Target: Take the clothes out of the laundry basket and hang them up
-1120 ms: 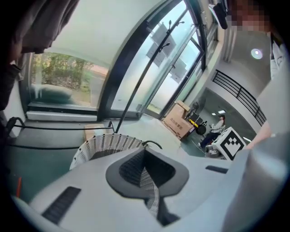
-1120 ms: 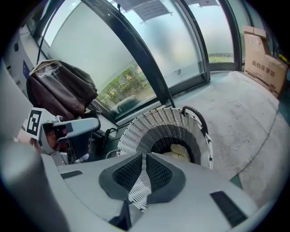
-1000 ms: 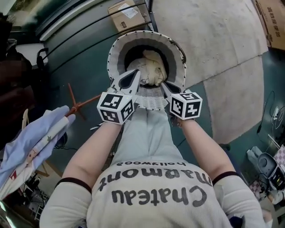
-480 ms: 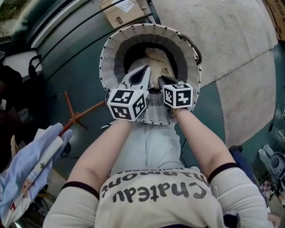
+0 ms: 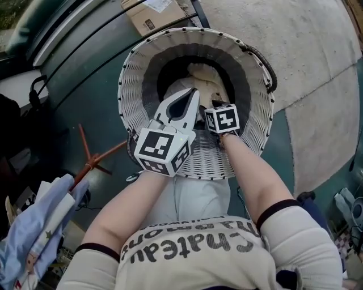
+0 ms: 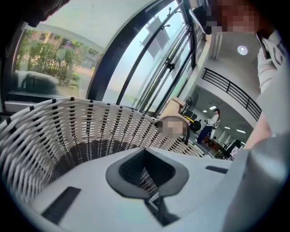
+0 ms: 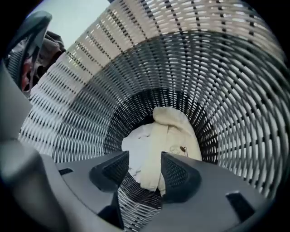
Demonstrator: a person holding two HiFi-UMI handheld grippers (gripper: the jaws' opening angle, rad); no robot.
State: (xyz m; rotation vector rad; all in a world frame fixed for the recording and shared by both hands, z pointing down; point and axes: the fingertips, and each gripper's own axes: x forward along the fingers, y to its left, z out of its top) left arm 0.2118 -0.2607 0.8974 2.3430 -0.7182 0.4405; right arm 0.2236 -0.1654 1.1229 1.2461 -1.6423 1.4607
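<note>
A white wicker laundry basket (image 5: pixel 252 62) stands on the floor in front of me, its dark lower wall filling the right gripper view (image 7: pixel 217 90). Cream and white clothes (image 5: pixel 205 79) lie crumpled at its bottom (image 7: pixel 165 136). My left gripper (image 5: pixel 191 97) reaches over the near rim, shut and holding nothing (image 6: pixel 147 172). My right gripper (image 7: pixel 144 170) points steeply down inside the basket, above the clothes and apart from them. Its jaws have just been opening and stand open with nothing between them. In the head view its marker cube (image 5: pixel 221 119) hides its tips.
A cardboard box (image 5: pixel 150 12) sits beyond the basket. A red-brown wooden stand foot (image 5: pixel 91 161) lies to the left on the dark green floor. Light blue garments (image 5: pixel 34 226) hang at lower left. A pale floor covering (image 5: pixel 309 51) spreads to the right.
Both grippers have gone down from above the near rim into the basket, the right one deeper. The basket now looms larger in the head view.
</note>
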